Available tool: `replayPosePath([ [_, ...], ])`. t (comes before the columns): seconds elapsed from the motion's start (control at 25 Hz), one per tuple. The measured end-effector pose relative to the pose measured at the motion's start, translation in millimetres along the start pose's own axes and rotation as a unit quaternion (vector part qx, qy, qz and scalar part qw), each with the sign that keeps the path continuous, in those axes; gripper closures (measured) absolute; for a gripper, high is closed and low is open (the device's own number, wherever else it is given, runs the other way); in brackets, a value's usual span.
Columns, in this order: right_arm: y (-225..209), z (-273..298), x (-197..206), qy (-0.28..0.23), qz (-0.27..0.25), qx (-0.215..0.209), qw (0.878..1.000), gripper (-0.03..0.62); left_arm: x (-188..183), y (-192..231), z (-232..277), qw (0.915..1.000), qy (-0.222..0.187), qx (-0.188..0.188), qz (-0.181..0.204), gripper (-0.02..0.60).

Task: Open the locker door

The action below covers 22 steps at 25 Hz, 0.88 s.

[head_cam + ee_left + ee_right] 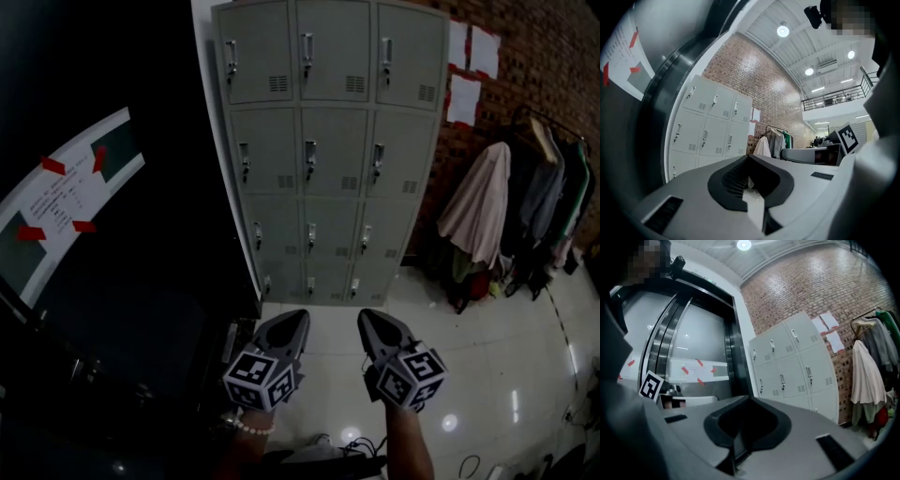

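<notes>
A grey bank of lockers (328, 141), three columns wide, stands against the wall ahead with every door closed and a small handle on each. It also shows in the left gripper view (710, 126) and the right gripper view (797, 366). My left gripper (295, 323) and right gripper (370, 323) hang side by side low over the floor, well short of the lockers. Both point towards the bottom row. The left gripper (749, 158) has its jaws together with nothing held. The right gripper (750, 399) is shut too, and empty.
A clothes rack with hanging coats (525, 197) stands right of the lockers, by a brick wall (553, 66) with white papers (469, 56). A dark glass panel with a red-taped notice (66, 197) fills the left. Cables (347, 441) lie on the glossy tiled floor (487, 375).
</notes>
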State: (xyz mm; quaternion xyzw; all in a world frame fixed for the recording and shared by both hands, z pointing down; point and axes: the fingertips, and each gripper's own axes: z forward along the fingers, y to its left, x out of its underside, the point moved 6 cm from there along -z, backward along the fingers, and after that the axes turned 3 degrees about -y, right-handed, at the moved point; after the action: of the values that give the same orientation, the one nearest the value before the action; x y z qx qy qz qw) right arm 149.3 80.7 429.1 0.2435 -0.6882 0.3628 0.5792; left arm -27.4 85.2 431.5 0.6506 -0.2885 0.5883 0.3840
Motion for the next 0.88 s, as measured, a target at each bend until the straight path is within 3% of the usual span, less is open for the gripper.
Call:
replayPosePath([
  [0.52,-61.8,99.2,-15.8,0.000,-0.018,-0.002,1.000,0.577,-9.1,83.2,87.1,0.9998,-0.010,-0.015,-0.010,0.584],
  [0.88,-106.8,214.1,-21.3,-0.002,-0.036,0.009,0.999,0.577,-25.0,176.0,173.0,0.9997,-0.020,0.000,-0.015,0.584],
])
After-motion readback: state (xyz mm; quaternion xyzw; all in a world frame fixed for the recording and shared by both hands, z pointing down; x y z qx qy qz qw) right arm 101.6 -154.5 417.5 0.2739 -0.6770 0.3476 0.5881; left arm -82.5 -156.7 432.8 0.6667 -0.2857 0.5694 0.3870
